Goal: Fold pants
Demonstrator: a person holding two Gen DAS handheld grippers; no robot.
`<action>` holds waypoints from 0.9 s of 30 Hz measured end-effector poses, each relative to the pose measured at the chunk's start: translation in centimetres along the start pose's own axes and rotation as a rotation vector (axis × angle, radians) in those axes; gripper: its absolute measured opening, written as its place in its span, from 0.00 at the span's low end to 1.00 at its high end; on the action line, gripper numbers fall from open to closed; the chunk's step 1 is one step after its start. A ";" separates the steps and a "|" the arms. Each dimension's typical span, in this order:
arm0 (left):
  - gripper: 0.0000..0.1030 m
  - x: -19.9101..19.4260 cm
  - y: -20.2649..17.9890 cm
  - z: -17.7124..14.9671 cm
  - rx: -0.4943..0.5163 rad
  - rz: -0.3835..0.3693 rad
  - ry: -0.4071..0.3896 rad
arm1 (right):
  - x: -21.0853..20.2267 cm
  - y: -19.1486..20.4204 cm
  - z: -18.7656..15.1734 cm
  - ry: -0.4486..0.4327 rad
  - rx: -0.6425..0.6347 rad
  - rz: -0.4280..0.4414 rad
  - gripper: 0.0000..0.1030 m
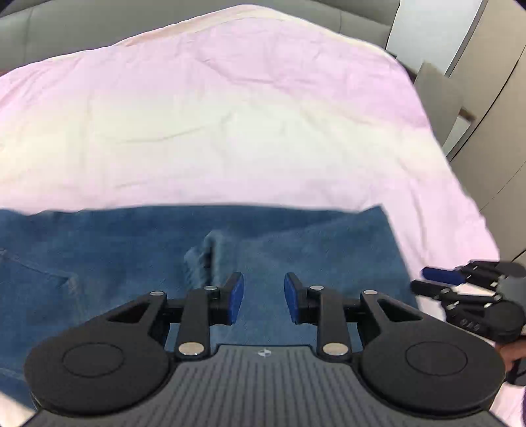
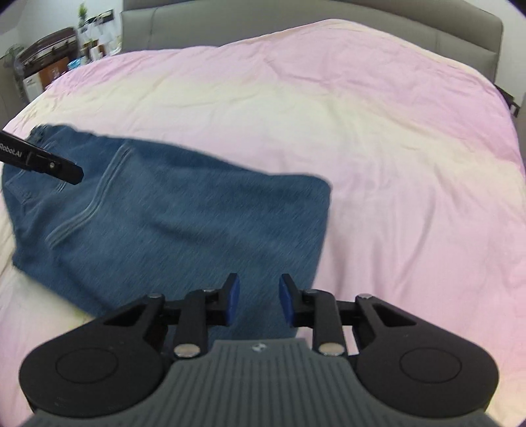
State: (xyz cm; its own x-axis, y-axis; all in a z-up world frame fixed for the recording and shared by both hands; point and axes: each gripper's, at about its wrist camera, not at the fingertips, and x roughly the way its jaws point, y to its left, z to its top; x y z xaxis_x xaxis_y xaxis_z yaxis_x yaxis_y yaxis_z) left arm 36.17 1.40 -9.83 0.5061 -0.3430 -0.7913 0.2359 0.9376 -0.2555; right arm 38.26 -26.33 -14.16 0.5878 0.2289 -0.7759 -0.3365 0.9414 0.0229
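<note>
i keep both tongs, left (image 1: 263,297) and right (image 2: 258,299), apart and empty above the folded jeans (image 2: 184,223) on the pink bed cover (image 2: 378,147). if i pinch only the top layer, the fold may slide open.

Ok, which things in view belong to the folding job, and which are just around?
Job:
- jeans, lying flat on the bedspread
- left tongs, open over the denim
- right tongs, open near the jeans' edge

Just around:
- grey headboard
- cluttered shelf beside the bed
- grey chair
</note>
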 end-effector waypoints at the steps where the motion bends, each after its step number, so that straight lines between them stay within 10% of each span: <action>1: 0.33 0.9 -0.4 0.6 -0.012 -0.007 -0.004 | 0.4 -0.4 0.6 -0.007 0.018 0.001 0.22; 7: 0.05 5.8 0.7 0.5 -0.024 0.167 0.106 | 4.1 -1.5 3.2 -0.010 0.031 -0.026 0.16; 18: 0.07 8.1 6.8 -1.0 -0.203 0.018 0.122 | 12.1 -5.1 3.7 0.072 0.197 -0.005 0.00; 26: 0.05 3.9 5.9 -1.3 -0.177 0.014 0.140 | 9.0 -3.4 4.8 0.083 0.143 -0.050 0.00; 27: 0.19 3.0 5.9 -1.4 -0.167 0.025 0.142 | 8.1 -2.9 4.7 0.080 0.128 -0.049 0.04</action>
State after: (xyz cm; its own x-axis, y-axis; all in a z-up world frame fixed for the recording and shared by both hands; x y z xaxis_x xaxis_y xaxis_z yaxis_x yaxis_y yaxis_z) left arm 37.90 5.96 -14.50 0.3850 -0.3189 -0.8660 0.0779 0.9463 -0.3138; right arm 47.47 -26.07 -17.59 0.5388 0.1666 -0.8258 -0.2091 0.9760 0.0605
